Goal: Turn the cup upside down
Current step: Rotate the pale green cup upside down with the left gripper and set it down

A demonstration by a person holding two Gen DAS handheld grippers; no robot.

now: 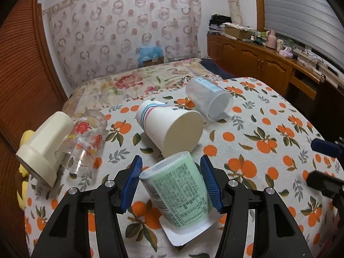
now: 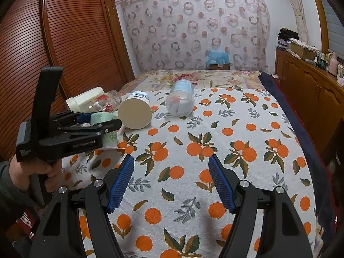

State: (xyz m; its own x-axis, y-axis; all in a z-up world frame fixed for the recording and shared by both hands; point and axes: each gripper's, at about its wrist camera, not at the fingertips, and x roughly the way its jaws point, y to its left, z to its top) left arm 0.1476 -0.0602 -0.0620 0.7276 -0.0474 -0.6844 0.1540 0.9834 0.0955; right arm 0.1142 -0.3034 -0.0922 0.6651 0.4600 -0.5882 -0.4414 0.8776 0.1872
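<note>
A green printed cup [image 1: 182, 191] stands mouth-down on the orange-patterned cloth [image 1: 268, 129], its white square rim on the cloth. It tilts slightly. My left gripper [image 1: 172, 181] straddles it, jaws open, with a small gap between each blue pad and the cup. From the right wrist view the left gripper [image 2: 94, 120] and the green cup [image 2: 101, 118] show at the left. My right gripper [image 2: 171, 182] is open and empty above the cloth.
A white paper cup [image 1: 172, 126], a clear plastic cup [image 1: 209, 100], a printed glass [image 1: 86, 137] and a cream bottle [image 1: 45, 148] lie on their sides beyond the green cup. A wooden cabinet [image 1: 258, 60] runs along the right; a slatted door [image 2: 71, 32] stands left.
</note>
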